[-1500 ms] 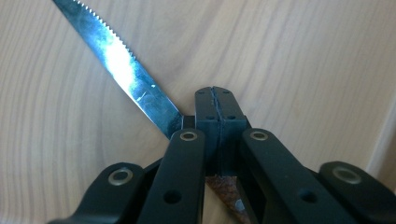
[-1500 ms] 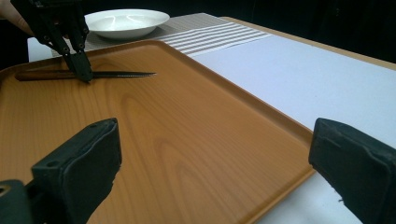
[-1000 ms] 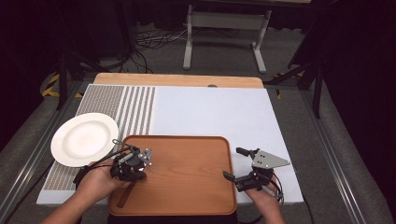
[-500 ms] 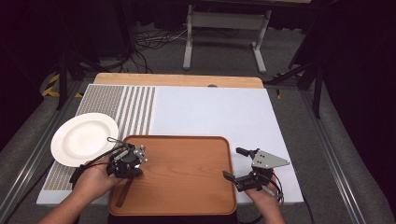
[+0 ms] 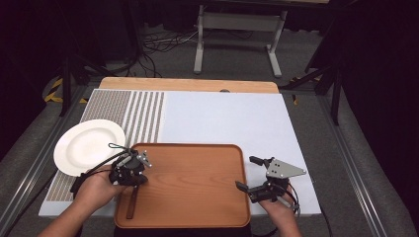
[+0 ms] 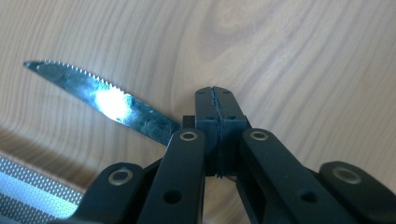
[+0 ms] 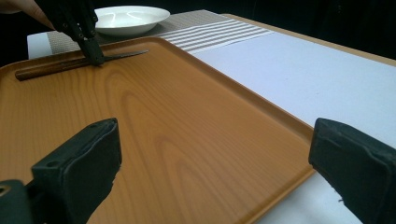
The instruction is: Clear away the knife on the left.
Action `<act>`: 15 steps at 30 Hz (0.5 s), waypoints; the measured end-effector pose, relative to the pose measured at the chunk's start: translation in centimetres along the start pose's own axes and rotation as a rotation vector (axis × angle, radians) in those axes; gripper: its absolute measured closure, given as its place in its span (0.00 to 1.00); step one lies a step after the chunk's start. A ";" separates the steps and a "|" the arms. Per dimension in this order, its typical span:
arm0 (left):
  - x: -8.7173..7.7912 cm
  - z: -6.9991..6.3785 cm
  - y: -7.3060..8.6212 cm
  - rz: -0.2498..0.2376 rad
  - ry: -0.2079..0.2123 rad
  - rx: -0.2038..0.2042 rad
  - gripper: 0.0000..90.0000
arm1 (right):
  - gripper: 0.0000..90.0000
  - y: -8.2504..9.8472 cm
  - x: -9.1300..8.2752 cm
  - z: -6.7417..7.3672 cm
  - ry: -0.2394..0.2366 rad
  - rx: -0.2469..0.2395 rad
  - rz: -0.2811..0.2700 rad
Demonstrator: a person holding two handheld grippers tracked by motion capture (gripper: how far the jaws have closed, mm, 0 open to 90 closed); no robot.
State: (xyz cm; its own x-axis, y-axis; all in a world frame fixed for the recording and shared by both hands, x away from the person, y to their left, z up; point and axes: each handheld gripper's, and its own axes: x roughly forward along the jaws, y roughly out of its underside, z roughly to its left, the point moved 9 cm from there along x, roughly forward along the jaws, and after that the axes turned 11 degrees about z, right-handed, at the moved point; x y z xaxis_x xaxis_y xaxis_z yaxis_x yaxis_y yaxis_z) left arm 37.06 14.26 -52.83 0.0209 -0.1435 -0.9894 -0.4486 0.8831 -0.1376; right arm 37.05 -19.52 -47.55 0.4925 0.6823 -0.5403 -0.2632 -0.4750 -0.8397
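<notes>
High view first: we note the table with its white mat, and on its near side the wooden tray, lying flat. Just off the tray's far-left corner sits the white plate. On the tray's left part lies the knife, serrated blade flat on the wood and brown handle running toward the near edge. We find the left gripper pointing down, its jaws clamped together on the knife where blade meets handle. The right gripper rests beside the tray's right edge, jaws spread wide apart, nothing between them.
</notes>
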 end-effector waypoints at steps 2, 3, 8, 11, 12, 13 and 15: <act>0.0 0.1 0.1 0.002 -0.002 0.001 1.00 | 0.03 0.0 0.0 0.0 0.000 -0.001 0.001; 0.0 0.1 0.1 0.002 -0.002 0.001 1.00 | 0.03 0.0 0.0 0.0 -0.001 0.001 0.001; 0.0 0.0 0.2 -0.002 0.000 -0.002 1.00 | 0.04 0.0 0.1 0.0 -0.001 0.000 0.003; 0.0 0.0 0.2 -0.002 0.000 -0.001 1.00 | 0.03 0.0 0.1 0.0 -0.001 0.001 0.003; -0.1 -0.1 0.2 -0.004 -0.001 0.001 1.00 | 0.03 0.1 0.1 0.0 -0.001 0.001 0.003; -0.1 -0.1 0.1 -0.014 0.001 -0.001 0.98 | 0.03 0.1 0.1 0.0 -0.001 0.002 0.003; -0.5 -0.1 0.0 -0.033 0.007 -0.010 0.90 | 0.03 0.1 0.1 0.0 0.000 0.001 0.003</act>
State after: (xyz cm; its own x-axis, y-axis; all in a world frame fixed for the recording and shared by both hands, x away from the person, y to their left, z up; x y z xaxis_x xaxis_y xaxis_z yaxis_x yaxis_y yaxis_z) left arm 36.97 14.32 -52.35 0.0300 -0.1760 -0.9839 -0.4565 0.8733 -0.1701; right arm 37.08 -19.52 -47.62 0.4915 0.6810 -0.5428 -0.2656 -0.4763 -0.8382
